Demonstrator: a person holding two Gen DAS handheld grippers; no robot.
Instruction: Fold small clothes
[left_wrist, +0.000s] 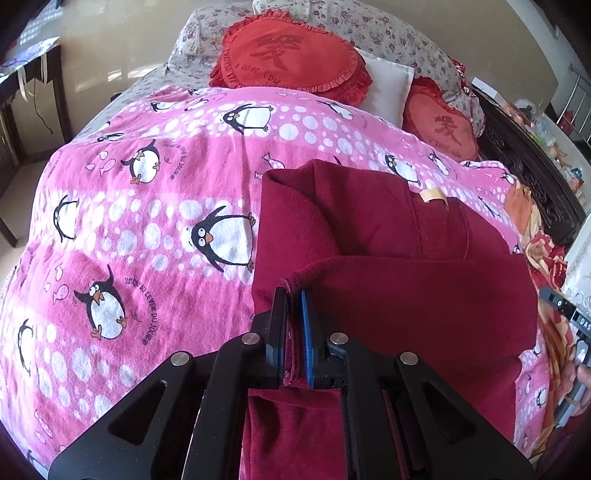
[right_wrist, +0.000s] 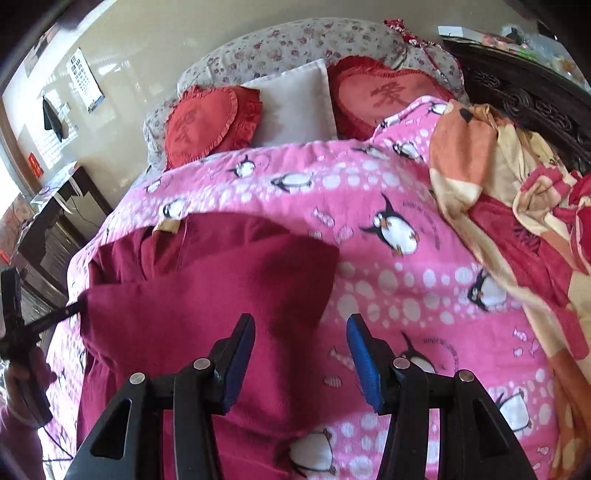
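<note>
Lying on a bed, on top of a pink penguin-print blanket (left_wrist: 147, 206), is a dark red garment (left_wrist: 406, 266), partly folded, with one layer doubled over another and a small beige label (left_wrist: 434, 195) showing near its far edge. The left gripper (left_wrist: 294, 295) has its fingers (left_wrist: 277, 314) pinched tight on a hemmed edge of this garment, with a strip of red cloth caught between the black finger and the blue-padded one. More of the same red fabric hangs under the gripper's body.

The right gripper (right_wrist: 301, 325) hovers over the garment's right edge with its fingers (right_wrist: 360, 354) about half open and nothing between them; beneath the gap is the line where red cloth meets pink blanket. From this side the left gripper shows at the far left, held in a person's hand (right_wrist: 22, 373) with a pink sleeve.

Past the garment, at the head of the bed, two red heart-shaped cushions (left_wrist: 291, 59) with frilled edges flank a plain white pillow (left_wrist: 388, 86), against floral pillows (left_wrist: 369, 26). An orange and red patterned blanket (right_wrist: 517, 206) lies crumpled along the bed's right side, beside a dark carved wooden headboard (right_wrist: 524, 99). A dark table (left_wrist: 33, 88) stands against the wall to the left.
</note>
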